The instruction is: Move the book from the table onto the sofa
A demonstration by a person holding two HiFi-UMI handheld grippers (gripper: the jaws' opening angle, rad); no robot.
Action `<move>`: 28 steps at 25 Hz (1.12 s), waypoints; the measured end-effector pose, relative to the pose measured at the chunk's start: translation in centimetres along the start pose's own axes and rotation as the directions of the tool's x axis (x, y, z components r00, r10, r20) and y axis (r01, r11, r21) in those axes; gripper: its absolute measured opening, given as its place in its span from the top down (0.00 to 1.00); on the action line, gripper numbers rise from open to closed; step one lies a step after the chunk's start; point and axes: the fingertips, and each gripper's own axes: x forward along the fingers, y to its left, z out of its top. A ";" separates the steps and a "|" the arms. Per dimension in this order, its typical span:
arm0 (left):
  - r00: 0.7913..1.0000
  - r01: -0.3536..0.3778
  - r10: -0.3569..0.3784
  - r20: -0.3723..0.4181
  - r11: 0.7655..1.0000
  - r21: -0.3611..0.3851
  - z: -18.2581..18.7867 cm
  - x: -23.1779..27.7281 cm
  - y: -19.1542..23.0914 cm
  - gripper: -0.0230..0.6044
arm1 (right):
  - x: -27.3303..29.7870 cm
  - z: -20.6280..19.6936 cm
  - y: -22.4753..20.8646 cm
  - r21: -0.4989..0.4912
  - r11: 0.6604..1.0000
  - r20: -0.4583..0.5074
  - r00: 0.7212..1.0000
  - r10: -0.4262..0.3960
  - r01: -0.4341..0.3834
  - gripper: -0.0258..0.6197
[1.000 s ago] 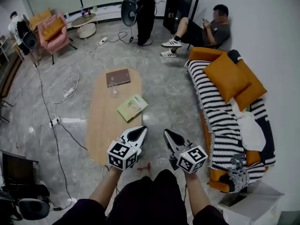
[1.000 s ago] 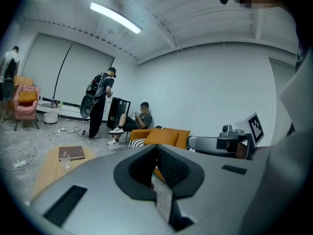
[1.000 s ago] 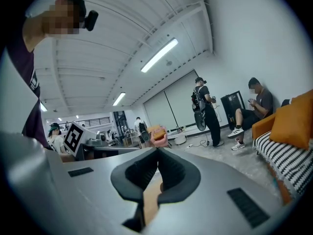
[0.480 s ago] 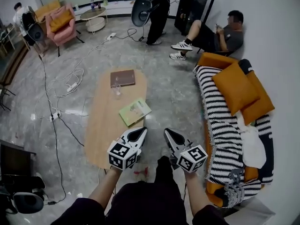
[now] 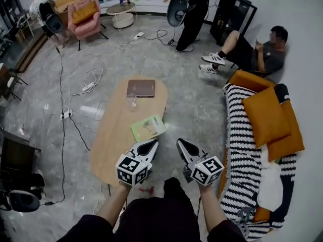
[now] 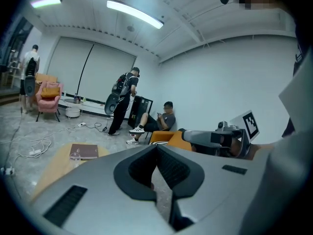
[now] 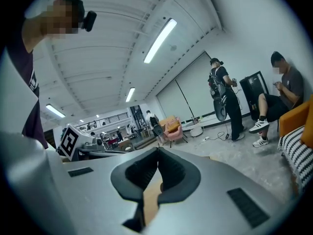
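Observation:
A green-covered book (image 5: 148, 127) lies near the middle of the oval wooden table (image 5: 111, 145). A brown book (image 5: 141, 87) rests at the table's far end, with a clear glass (image 5: 132, 102) just in front of it; the brown book (image 6: 83, 152) also shows in the left gripper view. The striped sofa (image 5: 242, 155) with orange cushions (image 5: 267, 116) stands at the right. My left gripper (image 5: 152, 143) hovers shut over the table's near end, just short of the green book. My right gripper (image 5: 180, 143) is shut beside it, over the floor between table and sofa. Neither holds anything.
Cables (image 5: 81, 82) and a power strip trail over the floor left of the table. One person sits (image 5: 257, 52) by a dark cabinet beyond the sofa, another stands (image 5: 194, 6) at the back. A pink armchair (image 5: 86, 16) and a round side table (image 5: 121, 14) stand far off.
The whole view has shifted: table, books and sofa now sit further right and nearer to me. Both grippers stay shut and keep their place in the picture.

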 end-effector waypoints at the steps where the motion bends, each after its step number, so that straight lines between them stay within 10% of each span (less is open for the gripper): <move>1: 1.000 -0.017 0.017 0.002 1.000 -0.007 0.3 0.6 0.2 0.94 | 0.3 0.3 -0.6 0.004 1.000 -0.009 1.000 0.016 -0.015 0.92; 14: 0.970 -0.237 0.240 0.048 0.970 -0.050 2.7 0.8 3.3 0.94 | 5.0 0.8 -3.3 0.063 0.978 -0.107 0.973 0.205 -0.199 0.92; 28: 0.969 -0.238 0.241 0.061 0.970 -0.054 0.4 -8.3 8.7 0.94 | 9.1 -2.0 2.7 0.086 0.988 -0.100 0.986 0.133 -0.124 0.92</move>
